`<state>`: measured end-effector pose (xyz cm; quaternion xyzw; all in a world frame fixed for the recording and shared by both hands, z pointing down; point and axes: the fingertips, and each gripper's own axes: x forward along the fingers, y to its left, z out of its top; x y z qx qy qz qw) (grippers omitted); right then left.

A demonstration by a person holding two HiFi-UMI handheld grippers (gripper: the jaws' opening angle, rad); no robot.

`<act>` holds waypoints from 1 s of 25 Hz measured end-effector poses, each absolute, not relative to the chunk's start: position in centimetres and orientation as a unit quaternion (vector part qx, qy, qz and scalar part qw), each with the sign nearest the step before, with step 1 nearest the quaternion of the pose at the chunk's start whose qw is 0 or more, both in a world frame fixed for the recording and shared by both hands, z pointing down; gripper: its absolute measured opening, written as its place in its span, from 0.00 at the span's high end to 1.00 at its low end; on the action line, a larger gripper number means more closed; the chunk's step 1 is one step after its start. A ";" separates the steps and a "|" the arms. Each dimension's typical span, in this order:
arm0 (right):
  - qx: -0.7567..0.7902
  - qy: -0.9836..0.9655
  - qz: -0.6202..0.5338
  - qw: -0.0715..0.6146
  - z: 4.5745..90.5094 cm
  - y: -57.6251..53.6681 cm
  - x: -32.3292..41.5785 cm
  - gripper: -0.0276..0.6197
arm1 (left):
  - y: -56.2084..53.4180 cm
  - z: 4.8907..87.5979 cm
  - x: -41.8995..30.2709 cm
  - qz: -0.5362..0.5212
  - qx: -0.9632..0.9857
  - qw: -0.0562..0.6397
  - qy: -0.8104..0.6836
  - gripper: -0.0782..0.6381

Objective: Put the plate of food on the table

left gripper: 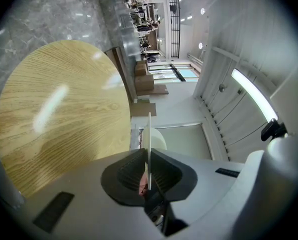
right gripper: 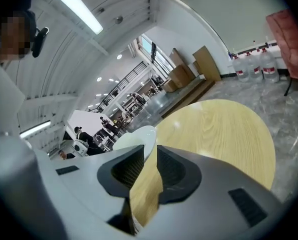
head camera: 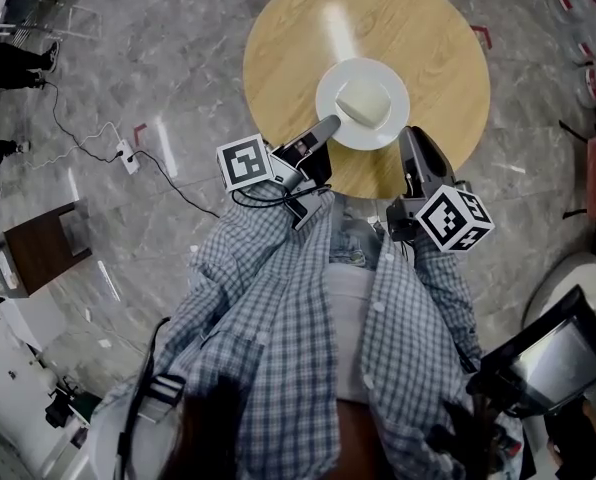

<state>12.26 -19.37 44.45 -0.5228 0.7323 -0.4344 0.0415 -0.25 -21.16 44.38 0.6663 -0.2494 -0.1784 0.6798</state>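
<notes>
A white plate (head camera: 378, 73) carrying a pale block of food (head camera: 363, 103) is over the near part of the round wooden table (head camera: 298, 28). Whether it rests on the wood I cannot tell. My left gripper (head camera: 330, 123) is shut on the plate's near-left rim. In the left gripper view that rim (left gripper: 149, 134) stands edge-on, pinched between the jaws of the gripper (left gripper: 148, 156). My right gripper (head camera: 410, 136) hovers by the plate's near-right edge. In the right gripper view this gripper (right gripper: 150, 156) is open, with only table (right gripper: 224, 134) showing in the gap. The plate (right gripper: 136, 138) lies just beyond its left finger.
A power strip (head camera: 128, 156) with cables lies on the grey floor to the left, near a dark wooden box (head camera: 38, 248). A red chair (right gripper: 294, 29) and water bottles (right gripper: 254, 64) stand to the right. A dark device (head camera: 553, 358) sits at the lower right.
</notes>
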 end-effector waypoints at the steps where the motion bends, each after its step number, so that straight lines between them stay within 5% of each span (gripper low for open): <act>1: -0.519 0.730 -0.442 0.046 44.6 -19.4 12.2 0.86 | -21.2 44.3 -0.2 -0.179 0.666 0.680 -0.249 0.86; 25: -0.503 0.720 -0.478 0.006 48.6 -19.7 12.8 0.86 | -21.9 49.1 0.8 -0.109 0.664 0.693 -0.260 0.86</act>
